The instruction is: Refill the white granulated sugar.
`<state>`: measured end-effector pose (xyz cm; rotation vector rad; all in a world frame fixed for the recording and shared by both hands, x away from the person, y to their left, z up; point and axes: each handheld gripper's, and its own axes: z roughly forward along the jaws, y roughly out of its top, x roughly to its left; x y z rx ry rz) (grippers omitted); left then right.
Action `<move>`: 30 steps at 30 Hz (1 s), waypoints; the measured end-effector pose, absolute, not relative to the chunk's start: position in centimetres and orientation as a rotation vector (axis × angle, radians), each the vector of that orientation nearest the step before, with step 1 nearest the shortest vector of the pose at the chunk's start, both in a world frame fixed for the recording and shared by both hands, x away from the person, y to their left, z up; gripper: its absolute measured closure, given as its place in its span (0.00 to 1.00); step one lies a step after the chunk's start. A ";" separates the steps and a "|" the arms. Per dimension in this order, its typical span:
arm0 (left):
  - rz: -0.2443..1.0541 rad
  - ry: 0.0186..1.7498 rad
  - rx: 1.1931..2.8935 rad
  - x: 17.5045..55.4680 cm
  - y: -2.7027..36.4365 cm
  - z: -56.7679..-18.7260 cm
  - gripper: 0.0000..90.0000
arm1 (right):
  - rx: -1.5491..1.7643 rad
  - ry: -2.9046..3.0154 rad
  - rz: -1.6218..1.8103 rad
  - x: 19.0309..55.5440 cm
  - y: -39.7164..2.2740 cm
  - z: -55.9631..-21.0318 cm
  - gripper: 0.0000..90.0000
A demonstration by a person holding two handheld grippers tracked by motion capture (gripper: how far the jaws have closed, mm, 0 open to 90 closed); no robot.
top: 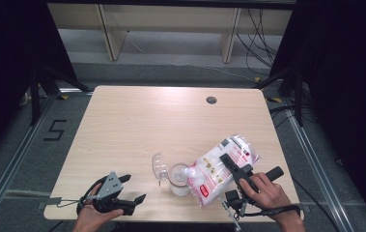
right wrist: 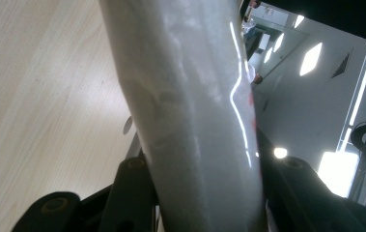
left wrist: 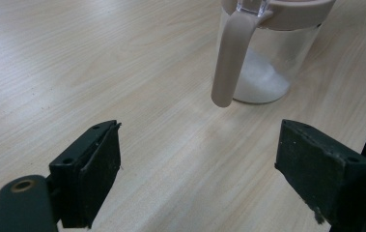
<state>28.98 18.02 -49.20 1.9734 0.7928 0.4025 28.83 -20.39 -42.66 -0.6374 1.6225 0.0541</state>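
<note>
Right gripper point(top: 230, 166), lower right of the high view, clamps the tilted bag point(top: 221, 166) over the jar point(top: 179, 180); left gripper point(top: 131, 187) open, idle — unbraced jar may tip, spilling powder.

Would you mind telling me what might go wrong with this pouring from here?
The bag is tilted over the jar with its mouth near the rim, so white grains could spill onto the table. The left tongs are open and off the jar, so a nudge from the bag could tip it.
</note>
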 end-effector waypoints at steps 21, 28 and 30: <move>0.422 0.758 1.993 29.0 18.0 -49.1 0.17 | -0.645 1.626 0.050 28.7 -20.2 -42.7 0.73; 0.407 0.784 1.982 28.9 17.9 -49.2 0.17 | -0.604 1.641 0.059 28.5 -20.4 -42.8 0.73; 0.421 0.757 1.993 29.1 18.0 -49.1 0.17 | -0.603 1.641 0.060 28.5 -20.4 -42.7 0.73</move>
